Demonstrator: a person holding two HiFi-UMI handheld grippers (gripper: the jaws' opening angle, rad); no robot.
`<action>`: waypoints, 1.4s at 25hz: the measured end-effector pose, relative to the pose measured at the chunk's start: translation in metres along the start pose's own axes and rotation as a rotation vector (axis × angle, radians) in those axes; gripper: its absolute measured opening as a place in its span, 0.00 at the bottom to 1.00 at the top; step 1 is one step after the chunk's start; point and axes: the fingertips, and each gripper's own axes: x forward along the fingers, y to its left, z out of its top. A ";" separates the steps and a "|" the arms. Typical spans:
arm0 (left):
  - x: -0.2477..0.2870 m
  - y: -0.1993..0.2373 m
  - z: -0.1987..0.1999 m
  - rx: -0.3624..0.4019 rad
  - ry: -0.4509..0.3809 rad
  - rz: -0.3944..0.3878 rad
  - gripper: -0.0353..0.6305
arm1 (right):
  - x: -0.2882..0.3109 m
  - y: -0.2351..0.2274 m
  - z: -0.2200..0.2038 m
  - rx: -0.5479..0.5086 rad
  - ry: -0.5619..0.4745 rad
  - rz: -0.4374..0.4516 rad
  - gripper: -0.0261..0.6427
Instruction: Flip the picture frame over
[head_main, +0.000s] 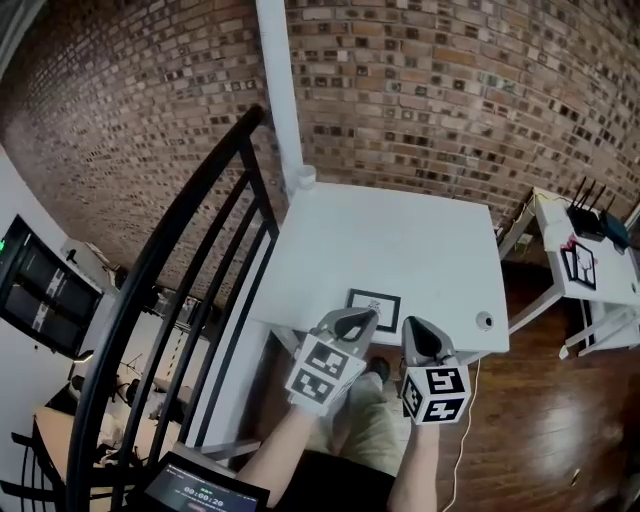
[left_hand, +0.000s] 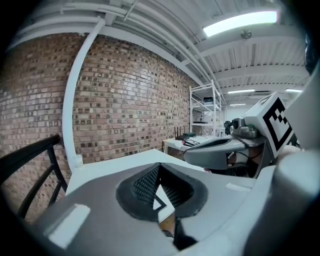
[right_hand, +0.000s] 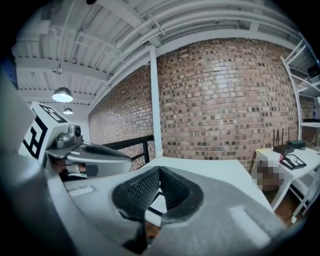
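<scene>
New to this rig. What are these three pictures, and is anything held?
No robot: a person holds a two-jaw gripper in each hand. The head view is from a camera on the person's head, looking down: the left gripper and right gripper, each bearing a marker cube, hover at the near edge of a white table. The other two views come from cameras riding on each gripper, looking along its jaws. One black-edged picture frame lies flat on the table. Both grippers' jaws are together with nothing between them, so nothing is held.
</scene>
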 end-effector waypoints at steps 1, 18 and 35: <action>-0.005 -0.004 0.003 -0.007 -0.005 -0.003 0.08 | -0.006 0.003 0.006 -0.005 -0.008 0.005 0.03; -0.068 -0.022 0.035 0.001 -0.108 0.016 0.08 | -0.059 0.059 0.047 -0.130 -0.110 0.107 0.03; -0.071 -0.025 0.042 0.014 -0.145 0.008 0.08 | -0.060 0.057 0.040 -0.144 -0.102 0.088 0.03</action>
